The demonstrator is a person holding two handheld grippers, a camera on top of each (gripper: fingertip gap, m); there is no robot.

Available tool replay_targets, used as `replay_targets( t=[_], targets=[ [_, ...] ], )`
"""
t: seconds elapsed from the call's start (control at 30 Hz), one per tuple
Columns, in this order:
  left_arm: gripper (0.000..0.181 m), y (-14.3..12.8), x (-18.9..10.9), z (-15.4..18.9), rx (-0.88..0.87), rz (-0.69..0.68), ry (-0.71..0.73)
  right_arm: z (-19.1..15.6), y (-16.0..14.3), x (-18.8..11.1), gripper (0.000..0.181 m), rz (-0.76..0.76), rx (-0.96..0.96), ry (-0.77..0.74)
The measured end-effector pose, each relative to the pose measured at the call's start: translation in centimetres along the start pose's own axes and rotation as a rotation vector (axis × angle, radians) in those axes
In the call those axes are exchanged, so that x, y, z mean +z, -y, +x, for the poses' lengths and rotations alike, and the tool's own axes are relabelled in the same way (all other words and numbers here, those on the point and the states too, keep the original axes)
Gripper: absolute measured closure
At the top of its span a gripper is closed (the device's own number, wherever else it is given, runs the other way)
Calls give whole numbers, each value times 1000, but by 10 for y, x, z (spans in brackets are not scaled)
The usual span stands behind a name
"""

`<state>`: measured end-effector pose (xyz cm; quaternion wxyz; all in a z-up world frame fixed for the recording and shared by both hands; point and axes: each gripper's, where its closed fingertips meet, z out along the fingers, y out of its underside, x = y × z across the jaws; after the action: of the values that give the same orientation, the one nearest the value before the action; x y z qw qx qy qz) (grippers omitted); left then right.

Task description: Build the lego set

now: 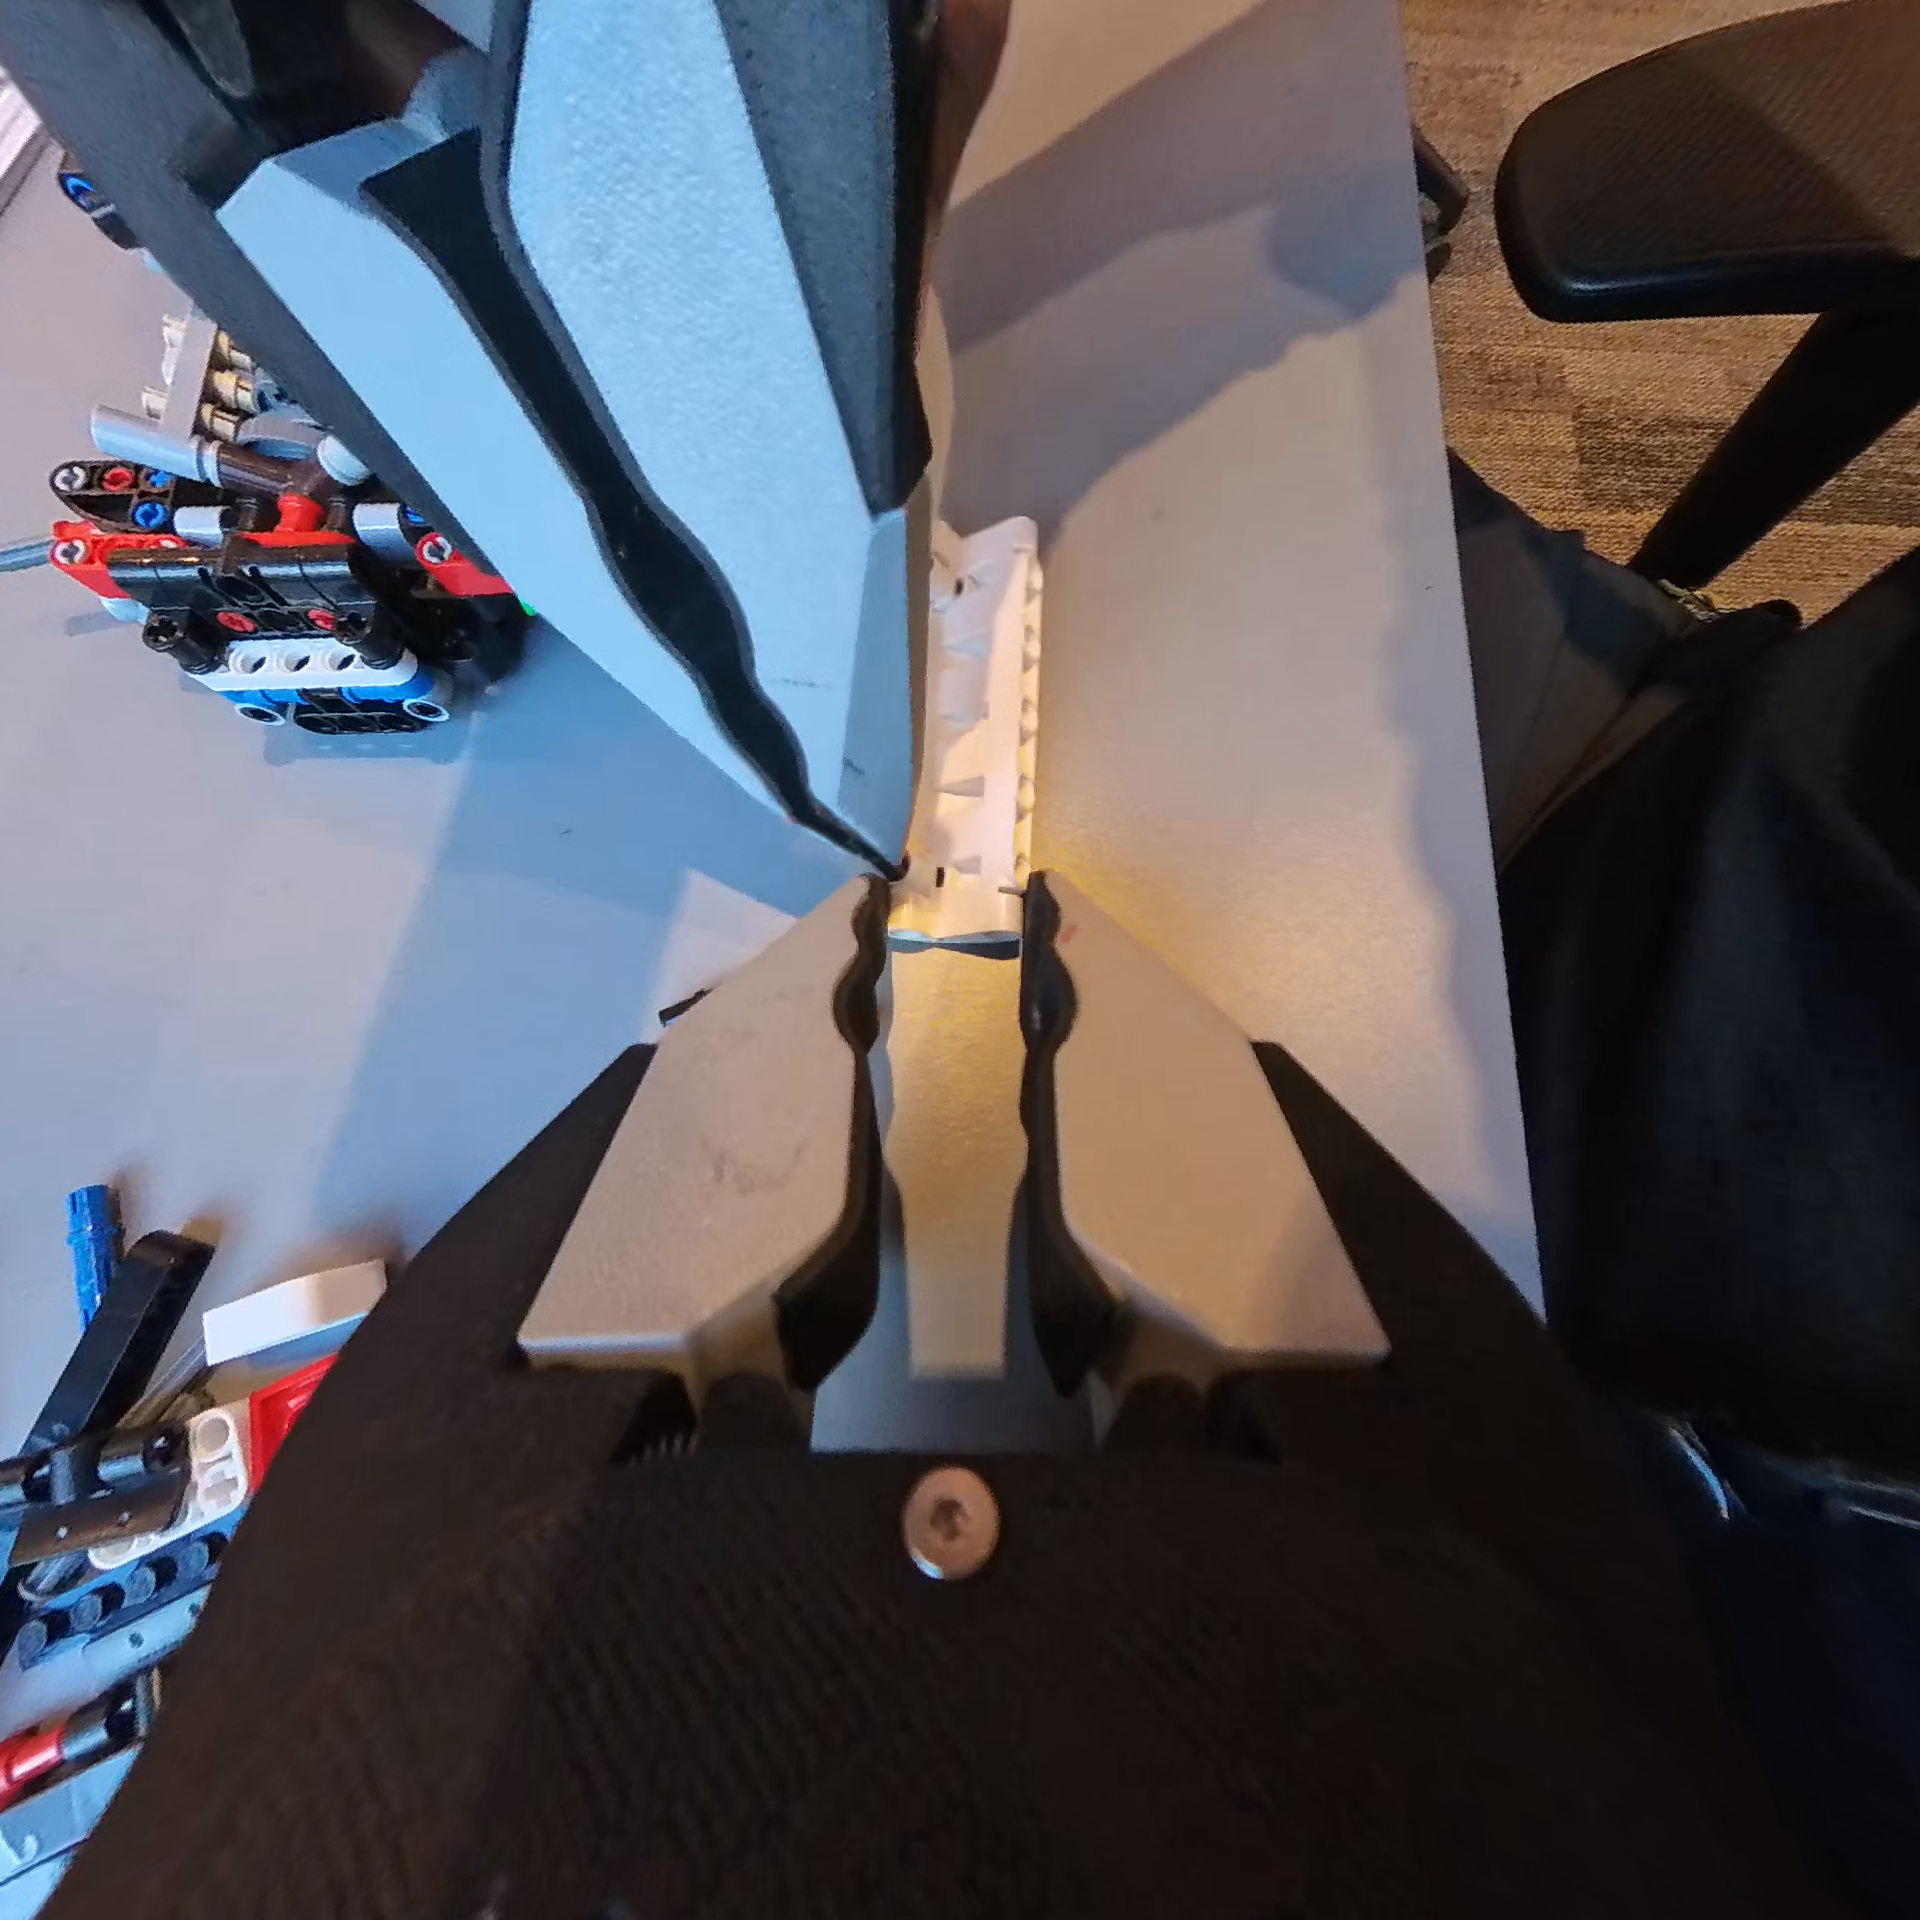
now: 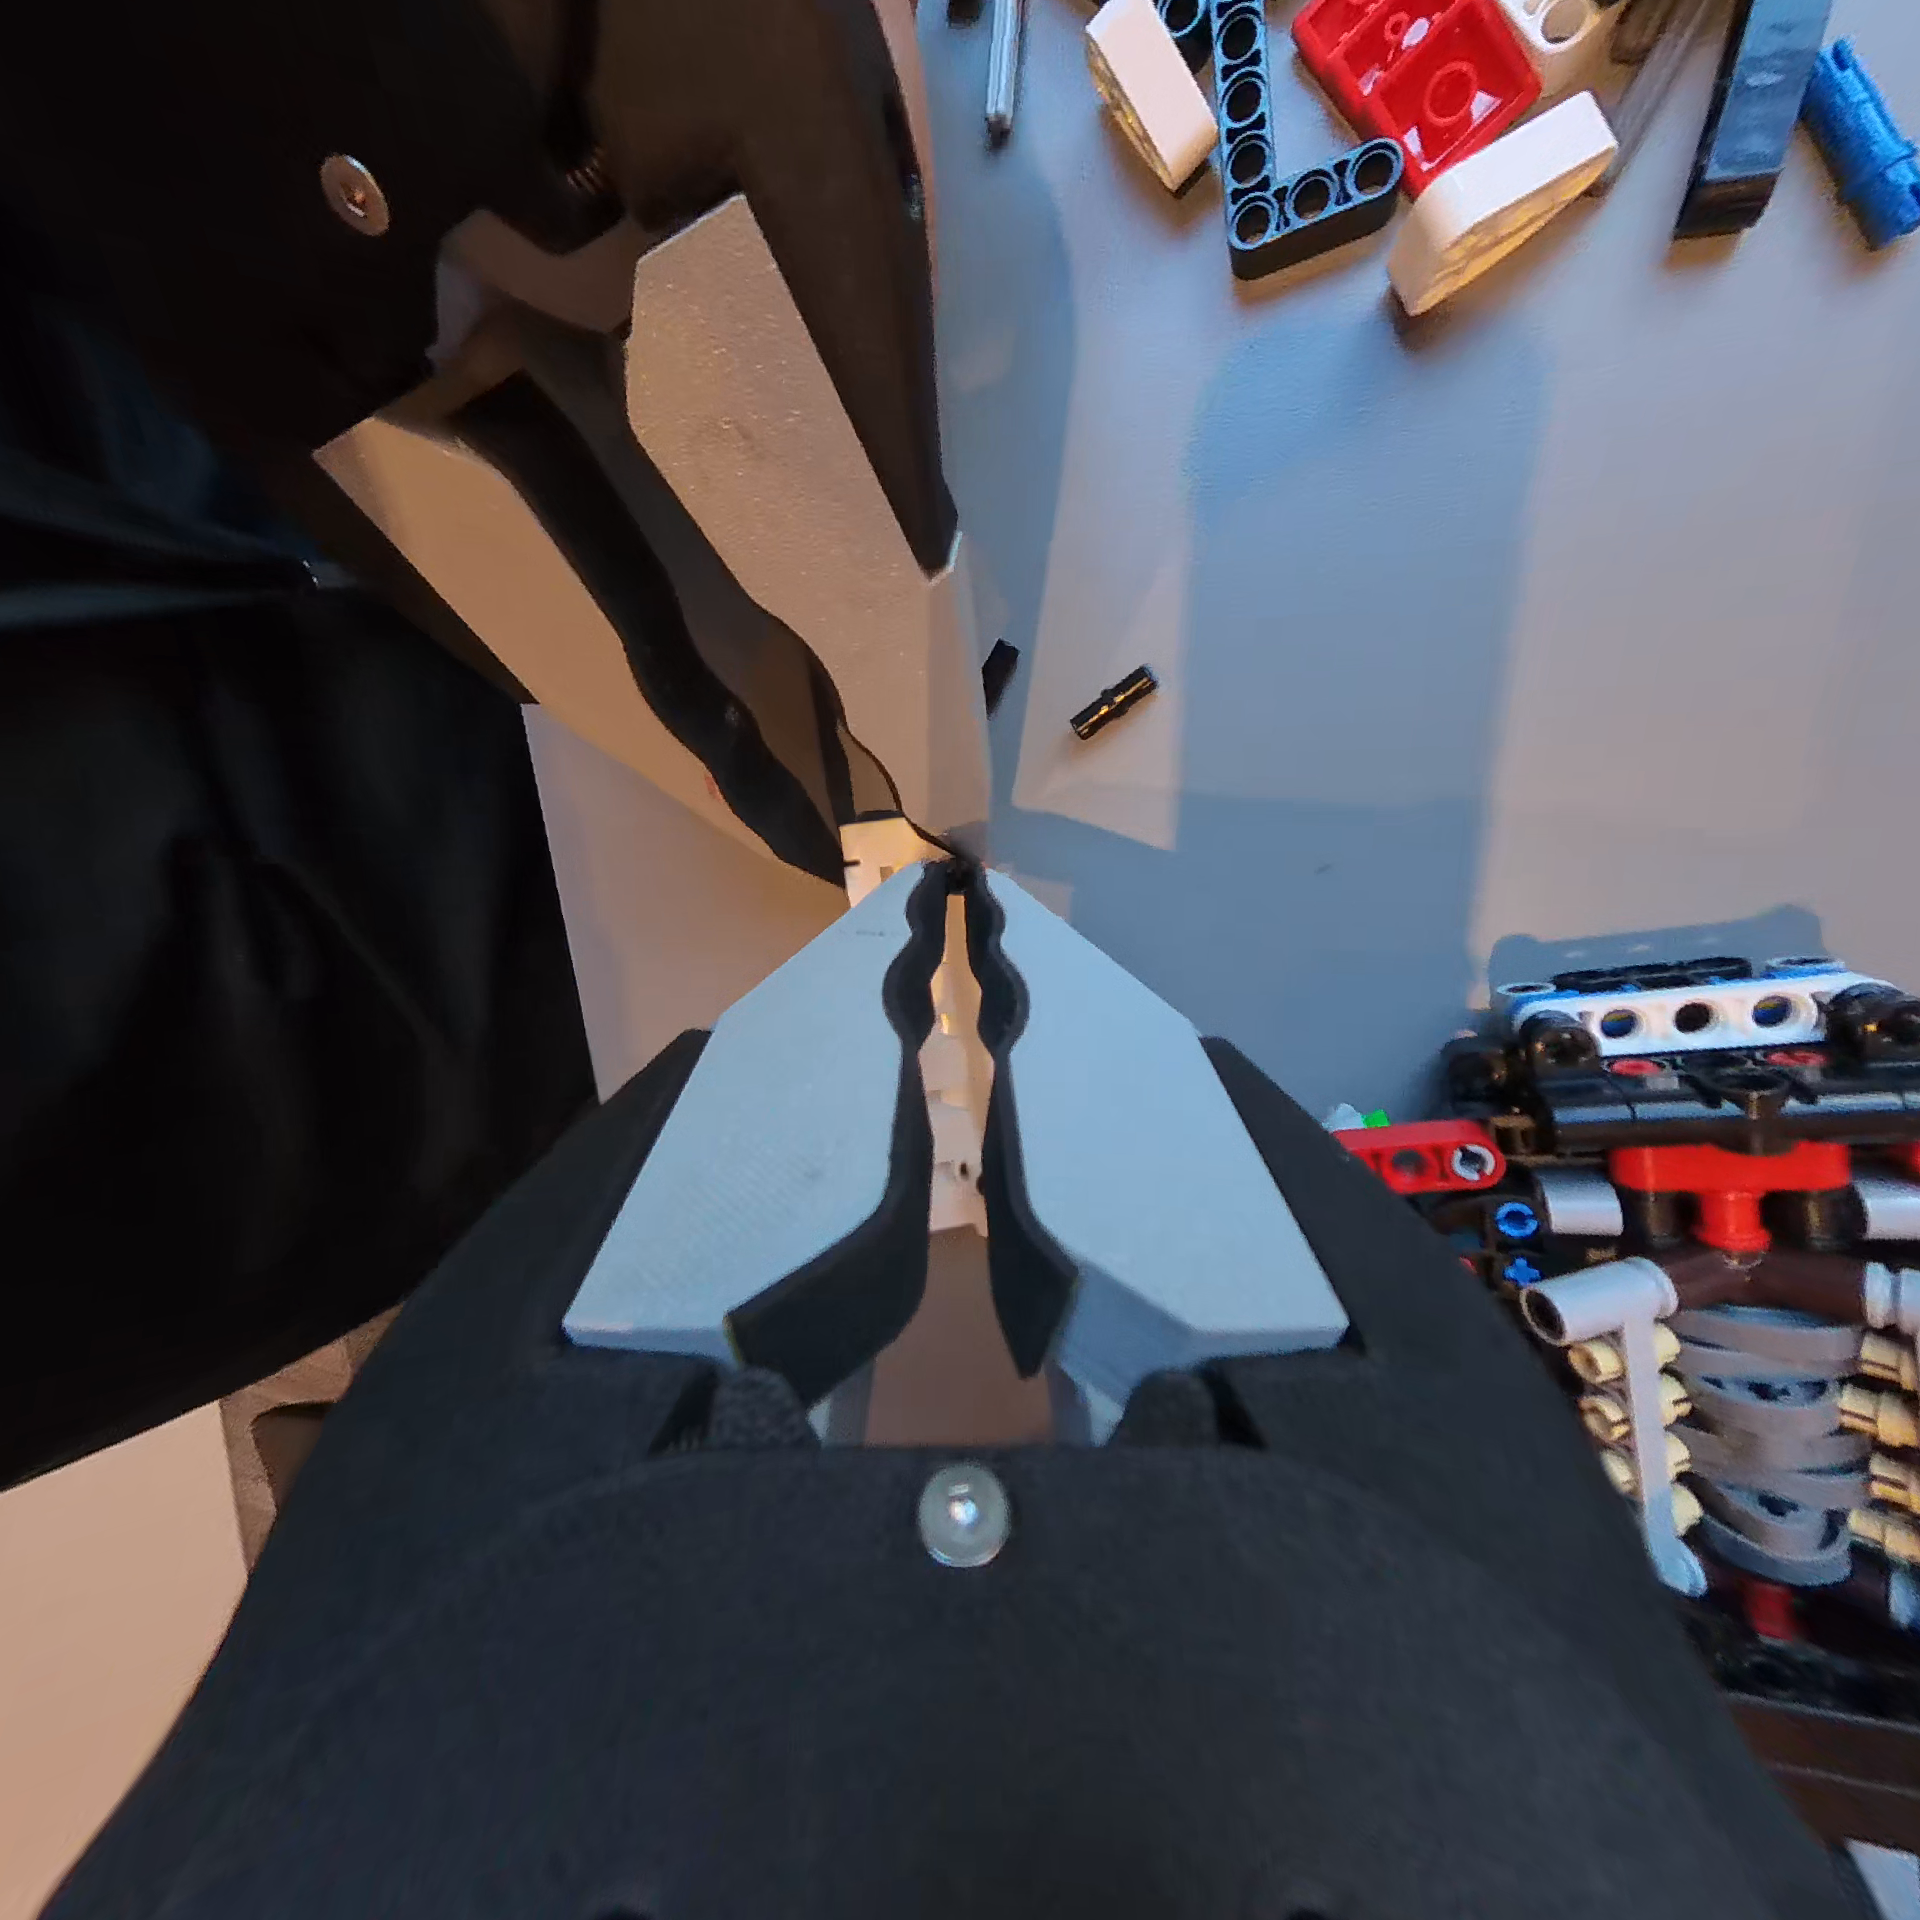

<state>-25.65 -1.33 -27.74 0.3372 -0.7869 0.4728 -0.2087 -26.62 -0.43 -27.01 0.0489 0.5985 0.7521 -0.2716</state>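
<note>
Left gripper [image 1: 956, 894] clamped on the near end of a white ribbed piece [image 1: 982, 717]. Right gripper [image 2: 951, 883] nearly closed, tips pinching something small and dark at that same end; cannot tell what. Grey table [image 1: 312, 935], carpet and black chair [image 1: 1714, 208] beyond. Half-built model [image 2: 1704, 1195] beside; loose parts [image 2: 1434, 125] well apart.

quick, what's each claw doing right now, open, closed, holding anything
Left claw: closed on the end of the white lego piece.
Right claw: nearly closed on something small and black at its tips; the part cannot be told.
</note>
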Motion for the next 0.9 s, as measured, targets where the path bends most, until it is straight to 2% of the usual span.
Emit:
replay_targets(
  t=[0.3,0.5,0.63,0.8,0.9],
  targets=[
    [158,-1,-1,2,-14,2,-34,-2,0,2,179,-83,-102,19],
    [159,-1,-1,3,9,0,-23,-4,-1,6,179,-106,-13,36],
    [158,-1,-1,-1,16,1,18,-1,0,4,179,-45,55,21],
    [157,-1,-1,-2,3,2,8,1,15,-19,181,216,106,54],
    [157,-1,-1,-2,11,2,15,2,9,-16,181,224,105,25]
  ],
)
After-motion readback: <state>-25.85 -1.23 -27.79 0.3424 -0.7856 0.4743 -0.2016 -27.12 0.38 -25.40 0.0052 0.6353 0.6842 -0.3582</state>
